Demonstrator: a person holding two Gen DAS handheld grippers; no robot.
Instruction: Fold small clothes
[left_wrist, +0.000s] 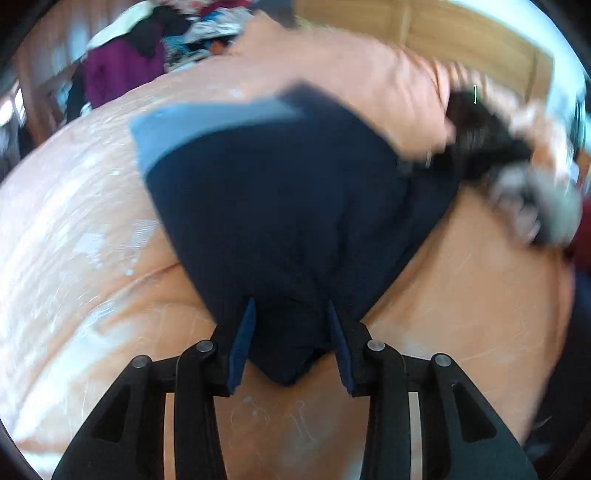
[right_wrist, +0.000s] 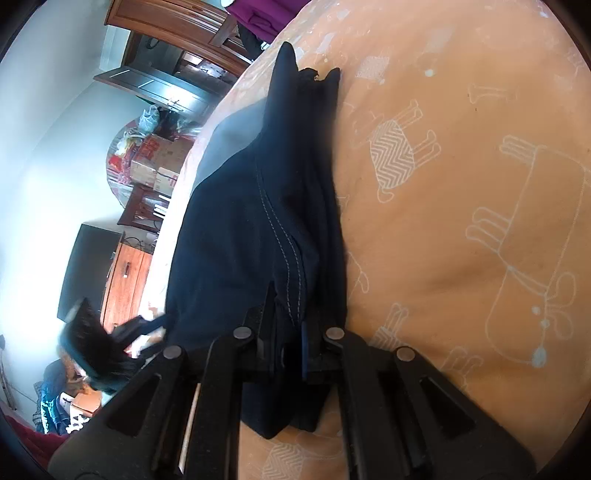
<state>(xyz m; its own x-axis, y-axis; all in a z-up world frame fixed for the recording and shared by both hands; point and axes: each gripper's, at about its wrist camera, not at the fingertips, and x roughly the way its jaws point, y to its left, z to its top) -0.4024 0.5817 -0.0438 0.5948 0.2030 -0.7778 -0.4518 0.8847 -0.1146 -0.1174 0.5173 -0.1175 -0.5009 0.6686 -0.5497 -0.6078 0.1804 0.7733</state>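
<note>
Both claws grip one dark navy garment (left_wrist: 280, 206) that lies on a bed with an orange sheet (left_wrist: 461, 295) printed with pale animal outlines. Left claw (left_wrist: 291, 343) has its jaws set fairly wide with a bunched corner of the cloth between them; right claw (right_wrist: 288, 332) is closed narrowly on a stitched seam edge. From the left wrist view the cloth stretches away to the right claw (left_wrist: 480, 140), blurred and held in a hand. The step in hand looks like spreading or carrying over an edge for a fold. Next, it likely calls for both corners to be brought down together, flat and aligned. Count: one garment, two claws, one bed; a heap of other clothes (left_wrist: 192, 40) lies far off.
</note>
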